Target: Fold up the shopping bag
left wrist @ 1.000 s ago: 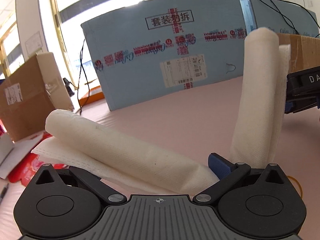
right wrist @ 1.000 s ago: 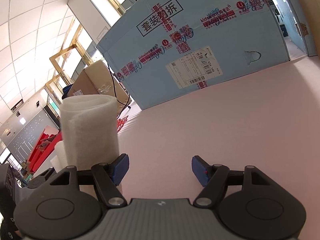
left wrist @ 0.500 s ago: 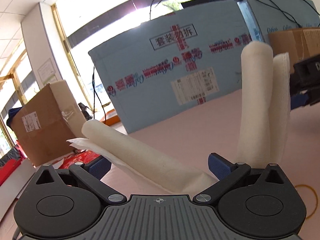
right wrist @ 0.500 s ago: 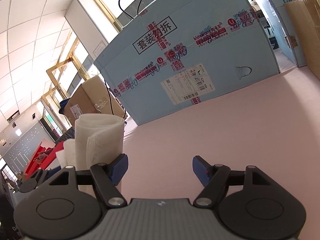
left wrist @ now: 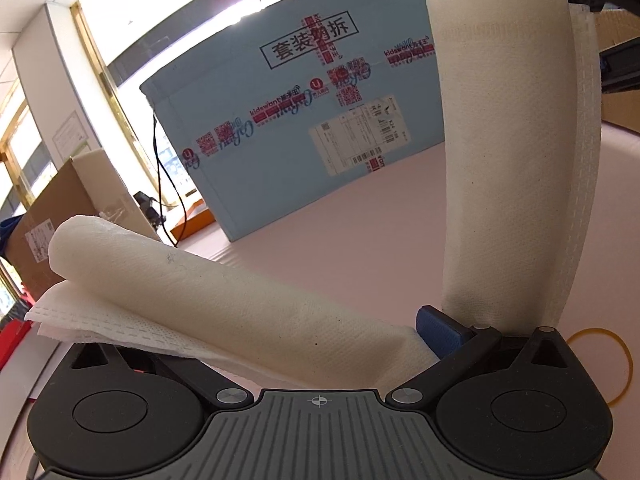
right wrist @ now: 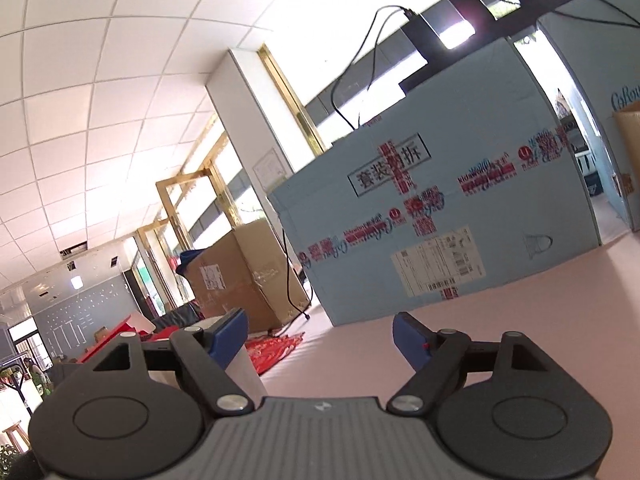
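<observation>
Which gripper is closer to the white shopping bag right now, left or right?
Left. The left gripper has the rolled white shopping bag bent across its jaws, touching it. The right gripper is open with nothing between its fingers, and no bag shows in its view.

Both views are bright with daylight. In your left wrist view the windows (left wrist: 100, 80) behind the blue box (left wrist: 304, 128) burn out to white glare, while the rolled white bag (left wrist: 508, 152) stays evenly lit and casts only a soft shadow at its base. In your right wrist view a lamp (right wrist: 456, 32) flares overhead, and the print on the blue box (right wrist: 432, 216) is smeared by motion blur. Fisheye distortion bends straight lines towards the edges, and your corners darken.
</observation>
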{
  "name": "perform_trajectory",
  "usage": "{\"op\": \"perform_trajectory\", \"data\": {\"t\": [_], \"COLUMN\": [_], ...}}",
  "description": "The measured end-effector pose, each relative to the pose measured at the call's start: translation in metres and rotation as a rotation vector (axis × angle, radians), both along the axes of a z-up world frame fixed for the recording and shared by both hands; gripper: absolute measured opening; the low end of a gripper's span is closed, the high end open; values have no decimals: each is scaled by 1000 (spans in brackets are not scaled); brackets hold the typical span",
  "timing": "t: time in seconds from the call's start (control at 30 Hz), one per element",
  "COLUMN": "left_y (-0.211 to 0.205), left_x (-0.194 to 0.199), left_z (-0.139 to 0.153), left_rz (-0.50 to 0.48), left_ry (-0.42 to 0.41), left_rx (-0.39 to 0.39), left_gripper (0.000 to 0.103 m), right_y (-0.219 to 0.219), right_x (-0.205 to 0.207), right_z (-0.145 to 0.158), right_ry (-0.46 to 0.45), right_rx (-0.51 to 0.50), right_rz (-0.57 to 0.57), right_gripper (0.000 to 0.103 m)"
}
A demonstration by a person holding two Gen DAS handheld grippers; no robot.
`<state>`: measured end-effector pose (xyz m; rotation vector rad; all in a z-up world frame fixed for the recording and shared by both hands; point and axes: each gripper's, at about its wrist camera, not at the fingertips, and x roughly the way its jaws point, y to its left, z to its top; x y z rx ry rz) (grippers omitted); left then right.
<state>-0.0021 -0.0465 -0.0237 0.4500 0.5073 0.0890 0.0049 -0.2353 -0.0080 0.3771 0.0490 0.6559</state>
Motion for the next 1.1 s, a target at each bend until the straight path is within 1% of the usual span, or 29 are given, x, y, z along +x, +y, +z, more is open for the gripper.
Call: {"op": "perform_trajectory", "data": {"t": [0.1,0.17,0.23,0.3,0.33,0.37,0.4,0.43,0.5,0.6,0.7,0.8,1.0,1.1], "left_y": [-4,1,6,10,12,15,17,19,24,37,49,62,88,99], "left_x": [8,7,6,5,5,4,4,3,3,2,1,0,-2,-16], "left_z": [0,3,6,9,10,12,13,15,18,17,16,15,13,21], "left_rz": [-7,5,16,28,34,39,45,51,63,97,132,166,231,191], "left_ry": [1,-16,-33,-50,-58,-66,-75,-83,-99,-88,-78,-67,-50,-126], "left_rx": [-3,-18,-33,-48,-56,-63,-71,-78,-93,-114,-134,-155,-199,-317], "left_gripper": [103,103,103,103,103,103,103,103,103,103,103,103,103,103], "right_y": [-7,-12,-14,-9,-6,0,7,12,25,42,51,51,51,42], "right_x": [-12,-19,-24,-22,-18,-11,-2,5,22,33,39,41,34,29], "right_z": [6,11,16,19,18,16,14,11,1,-16,-26,-31,-35,-29], "right_ry": [-75,-112,-144,-131,-112,-63,0,44,172,279,350,379,368,330], "right_rx": [50,61,45,-33,-70,-126,-193,-238,-371,-533,-619,-633,-637,-578], "right_rz": [1,-4,-15,-50,-63,-83,-97,-106,-125,-164,-182,-196,-198,-208], "right_gripper": [86,89,93,93,93,93,92,91,90,89,89,89,89,85]}}
